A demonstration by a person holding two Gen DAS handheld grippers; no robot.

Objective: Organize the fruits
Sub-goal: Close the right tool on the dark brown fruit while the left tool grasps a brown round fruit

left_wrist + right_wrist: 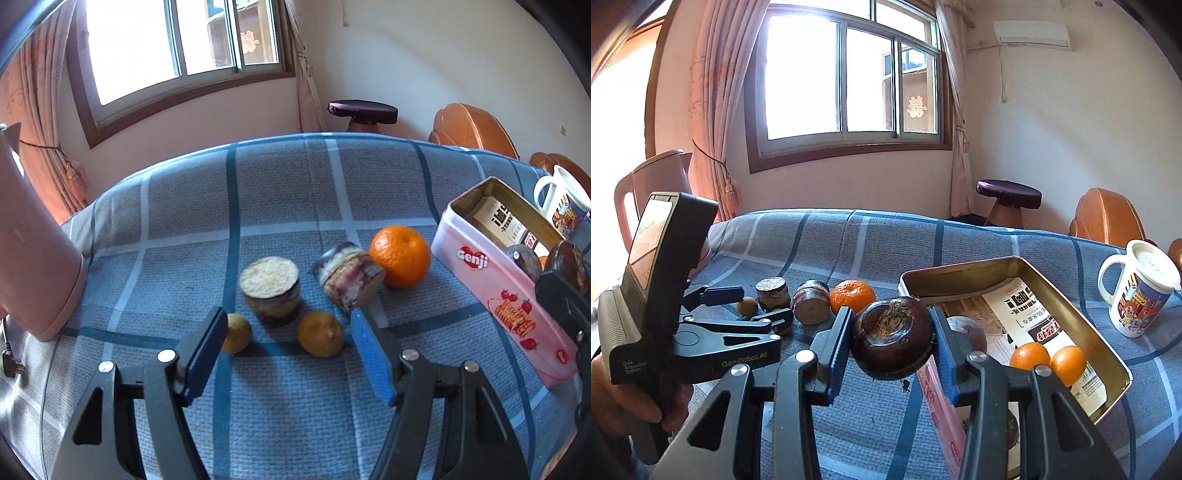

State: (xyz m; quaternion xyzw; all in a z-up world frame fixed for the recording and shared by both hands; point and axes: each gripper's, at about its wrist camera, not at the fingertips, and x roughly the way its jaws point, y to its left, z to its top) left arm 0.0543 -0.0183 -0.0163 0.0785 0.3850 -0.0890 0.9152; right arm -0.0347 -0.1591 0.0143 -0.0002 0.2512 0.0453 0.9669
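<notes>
My left gripper stands part open and empty, the small yellow fruit just ahead between its tips, lined up for pickup. My right gripper clamps the dark fruit, the tin just right, ready for dropping.

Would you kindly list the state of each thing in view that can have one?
Left gripper: open, nothing between its pads.
Right gripper: shut on the water chestnut, held beside the tin.
Tin: lidless, holding two small oranges and a dark fruit.
Mug: upright, lid on.
Kettle: upright.
Large orange: loose on the cloth.
Left cane piece: standing on end.
Right cane piece: lying tilted.
</notes>
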